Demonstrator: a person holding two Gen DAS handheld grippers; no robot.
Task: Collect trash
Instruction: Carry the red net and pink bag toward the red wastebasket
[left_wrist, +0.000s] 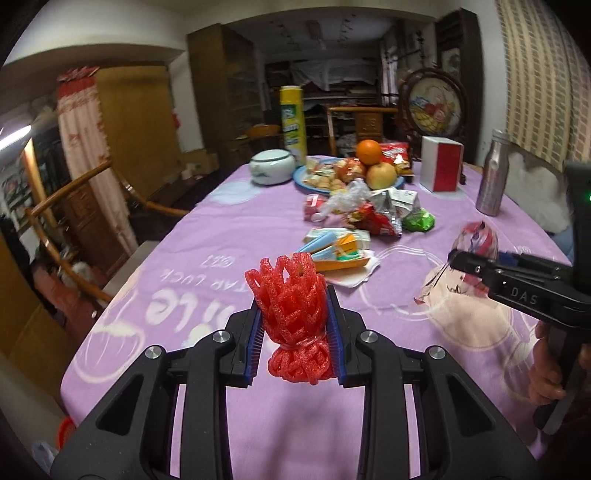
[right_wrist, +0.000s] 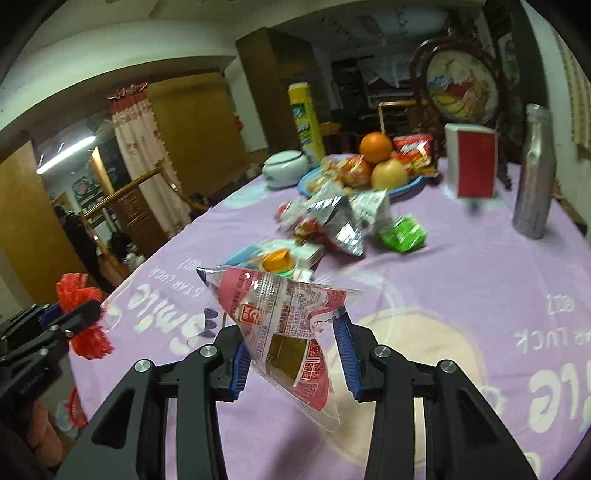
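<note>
Trash clamped in both hand-held grippers above the counter.
A red foam fruit net is pinched upright in the left hand-held gripper; a crumpled snack wrapper, long axis tilted, is gripped by the right hand-held gripper. Its print is legible only in the right view.

Place: a lived-in home, dining room.
Surface: purple printed cloth.
Food: fruit plate, snack wrappers.
Furniture: wooden chairs, cabinets.
Decor: red-trimmed curtain, round framed picture.
</note>
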